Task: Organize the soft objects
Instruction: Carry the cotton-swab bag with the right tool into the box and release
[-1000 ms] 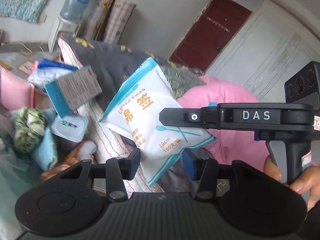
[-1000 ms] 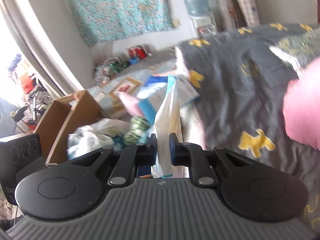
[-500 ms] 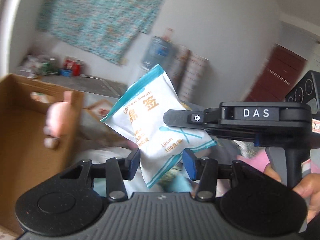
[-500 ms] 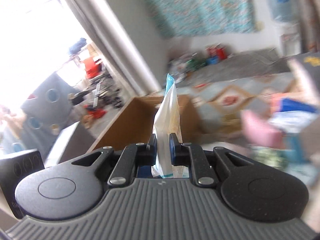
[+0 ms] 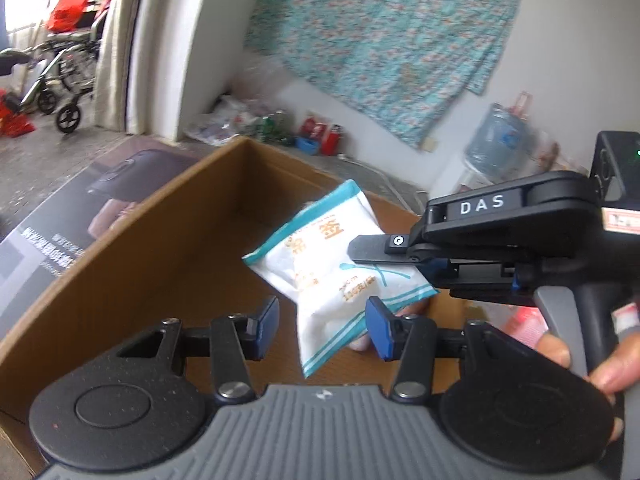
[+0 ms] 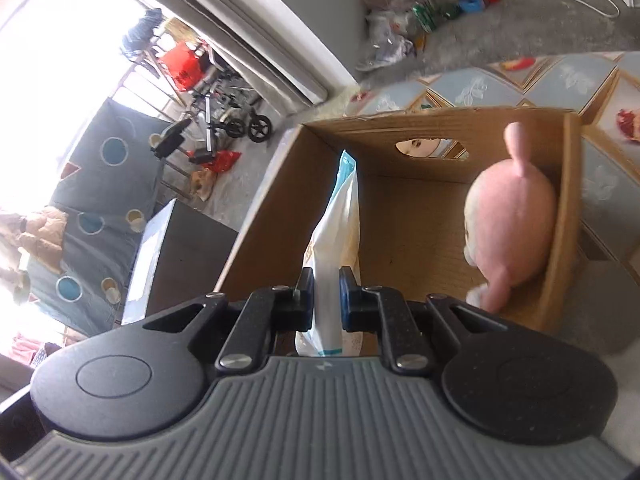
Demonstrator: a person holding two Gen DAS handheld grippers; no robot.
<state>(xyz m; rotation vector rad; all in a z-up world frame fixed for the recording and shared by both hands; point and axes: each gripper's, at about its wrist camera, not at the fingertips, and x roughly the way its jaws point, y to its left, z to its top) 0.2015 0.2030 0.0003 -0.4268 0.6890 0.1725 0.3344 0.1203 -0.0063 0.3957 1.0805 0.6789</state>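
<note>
Transport step, nearly done. Right gripper [image 6: 324, 294] clenched on cotton swab packet [image 5: 334, 268], held edge-on at centre frame over open cardboard box [image 6: 260, 216]. Left gripper [image 5: 322, 322] parted, empty, pads either side of the packet's lower corner but not pressing. Pink plush toy [image 6: 514, 220] already inside box, against right wall. Next move, by judgement: lower packet into bare floor left of the toy, then release; soft packet likely to flop flat once dropped.
</note>
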